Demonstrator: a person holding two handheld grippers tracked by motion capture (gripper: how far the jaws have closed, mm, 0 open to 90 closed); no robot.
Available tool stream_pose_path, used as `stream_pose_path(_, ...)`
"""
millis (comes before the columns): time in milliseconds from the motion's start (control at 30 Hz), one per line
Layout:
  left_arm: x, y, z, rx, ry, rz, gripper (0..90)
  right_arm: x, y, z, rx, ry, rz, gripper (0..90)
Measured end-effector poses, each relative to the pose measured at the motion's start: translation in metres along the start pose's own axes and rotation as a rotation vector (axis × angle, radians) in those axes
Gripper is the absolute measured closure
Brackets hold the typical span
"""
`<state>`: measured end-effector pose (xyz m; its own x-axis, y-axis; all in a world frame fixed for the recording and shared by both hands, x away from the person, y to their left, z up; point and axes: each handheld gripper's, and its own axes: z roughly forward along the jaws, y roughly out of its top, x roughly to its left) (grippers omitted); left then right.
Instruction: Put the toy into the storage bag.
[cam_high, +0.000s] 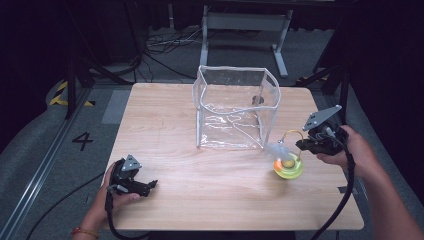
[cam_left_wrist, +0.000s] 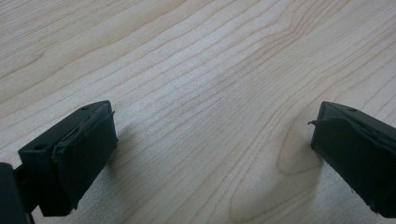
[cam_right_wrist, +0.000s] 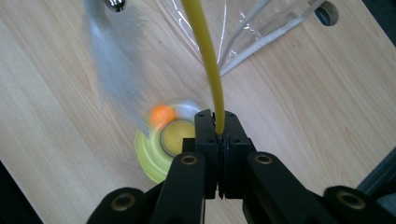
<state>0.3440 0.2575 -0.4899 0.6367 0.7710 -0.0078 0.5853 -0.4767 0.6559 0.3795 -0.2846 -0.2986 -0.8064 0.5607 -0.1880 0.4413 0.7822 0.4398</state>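
Note:
A yellow-green round toy (cam_high: 288, 167) with an orange ball (cam_right_wrist: 163, 115) in it sits at the table's right side. A yellow wand (cam_right_wrist: 208, 56) arches up from it and carries a white feather (cam_right_wrist: 114, 56). My right gripper (cam_high: 302, 145) is shut on the yellow wand (cam_high: 294, 133), just above and right of the toy base (cam_right_wrist: 152, 151). A clear plastic bag (cam_high: 235, 107) stands open at the back middle of the table. My left gripper (cam_high: 150, 186) rests low at the front left, open, with bare wood between its jaws (cam_left_wrist: 210, 140).
The wooden table (cam_high: 175, 130) has a round hole (cam_right_wrist: 329, 13) near the bag's corner. A metal frame (cam_high: 245, 22) and cables lie on the floor beyond the far edge. A floor mark "4" (cam_high: 82, 141) is at the left.

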Motion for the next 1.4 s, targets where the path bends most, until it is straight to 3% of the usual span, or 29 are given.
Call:
stream_pose_path(700, 0.0, -0.001, 0.0, -0.004, 0.001, -0.002, 0.7, -0.033, -0.002, -0.027, 0.01, -0.064, 0.087, 88.6)
stream_pose_path(900, 0.0, -0.001, 0.0, -0.004, 0.002, -0.001, 0.7, -0.04, 0.001, -0.034, -0.006, -0.081, 0.11, 88.6)
stream_pose_path(1400, 0.0, -0.001, 0.0, -0.004, 0.002, -0.002, 0.7, -0.071, 0.016, -0.061, -0.042, -0.145, 0.158, 88.6)
